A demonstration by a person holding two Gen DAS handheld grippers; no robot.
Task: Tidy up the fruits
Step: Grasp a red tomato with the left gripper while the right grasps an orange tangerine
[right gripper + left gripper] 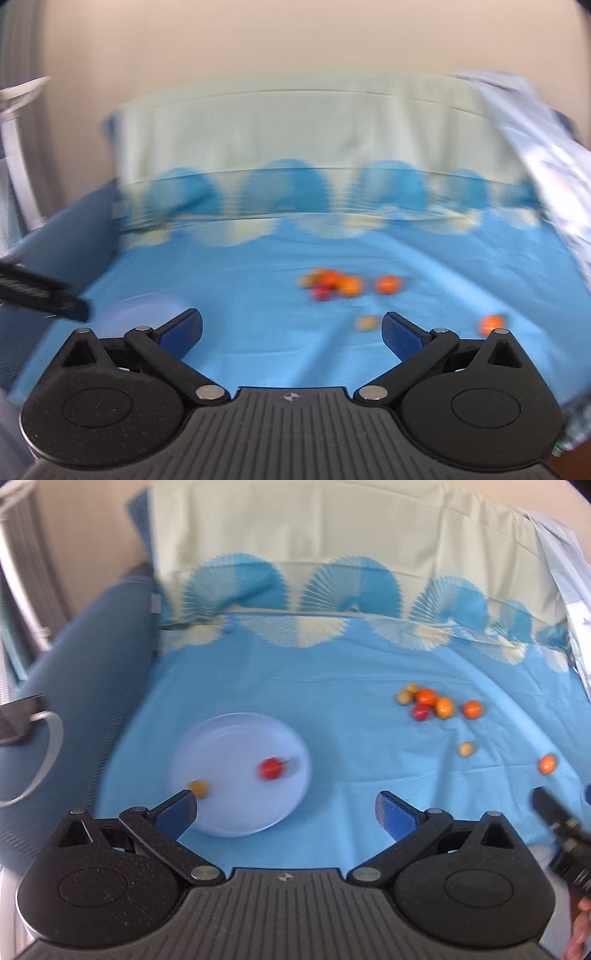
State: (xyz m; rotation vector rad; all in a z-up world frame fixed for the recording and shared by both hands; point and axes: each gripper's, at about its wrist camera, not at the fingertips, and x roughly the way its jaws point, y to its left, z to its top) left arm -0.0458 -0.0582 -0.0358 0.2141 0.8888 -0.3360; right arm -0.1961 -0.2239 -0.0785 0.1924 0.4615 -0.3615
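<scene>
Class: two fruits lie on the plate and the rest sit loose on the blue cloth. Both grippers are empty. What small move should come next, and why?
Probably the right gripper should ease forward to the small yellowish fruit just ahead of its right finger and close on it. Its jaws stand open and empty, that fruit lies alone and nearest, and the plate so far holds only a red fruit and a yellow one.

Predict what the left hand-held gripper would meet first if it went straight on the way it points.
Probably the plate, near its right rim, then the red fruit on it; depth is unclear. The left hand-held gripper is open.
</scene>
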